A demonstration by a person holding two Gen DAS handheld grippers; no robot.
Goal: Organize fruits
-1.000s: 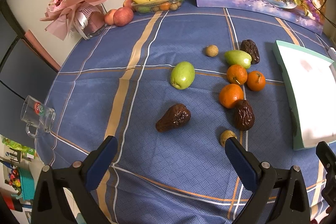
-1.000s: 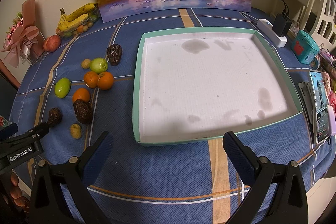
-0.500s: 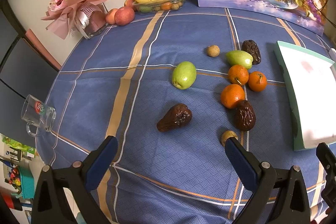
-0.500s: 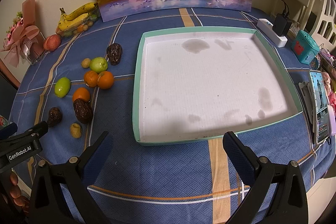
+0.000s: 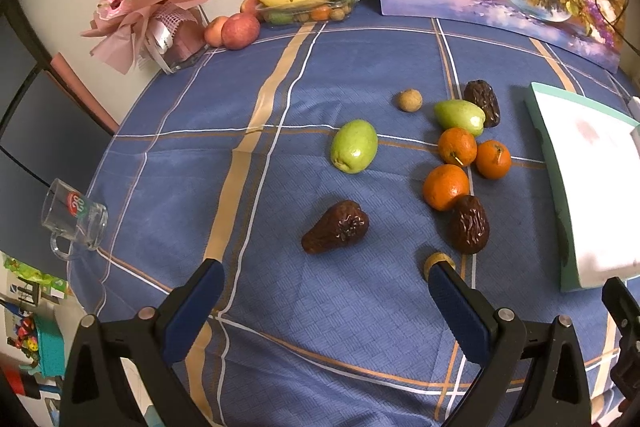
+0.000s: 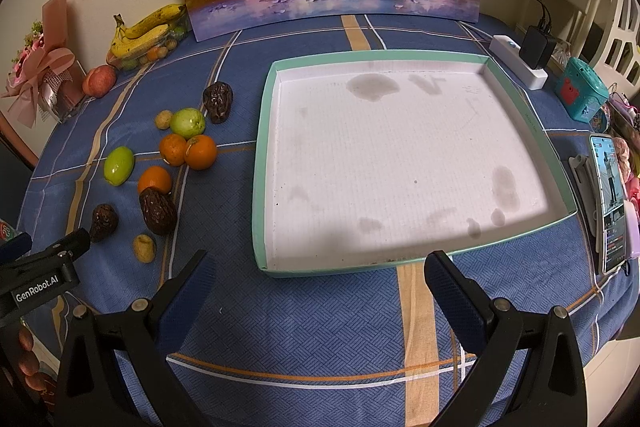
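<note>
Nothing has yet been sorted: the tray (image 6: 532, 131) lies empty, its white floor only stained, and all the loose fruit is spread on the blue cloth (image 5: 240, 107) to the tray's left. The left gripper (image 5: 326, 281) is held wide open and empty above the cloth, aimed at the fruit. Straight ahead of it lies a dark date (image 5: 337, 227); a second date (image 5: 469, 224) is touching an orange (image 5: 445, 186), and a small nut (image 5: 434, 259) is half hidden behind the gripper's right finger. Further off are seen a green fruit (image 5: 354, 151), two more oranges (image 5: 457, 146) (image 5: 493, 159), a second green fruit (image 5: 458, 116), a third date (image 5: 483, 95) and another nut (image 5: 409, 100). The right gripper (image 6: 318, 275) is likewise spread wide and empty, poised near the tray's near rim.

The step in hand is judged to be the reach for a first fruit. The lone date would be the easiest pick, since it lies apart from the rest; the open fingers would have to be lowered around it, closed gently, and the fruit carried rightward into the tray.
</note>
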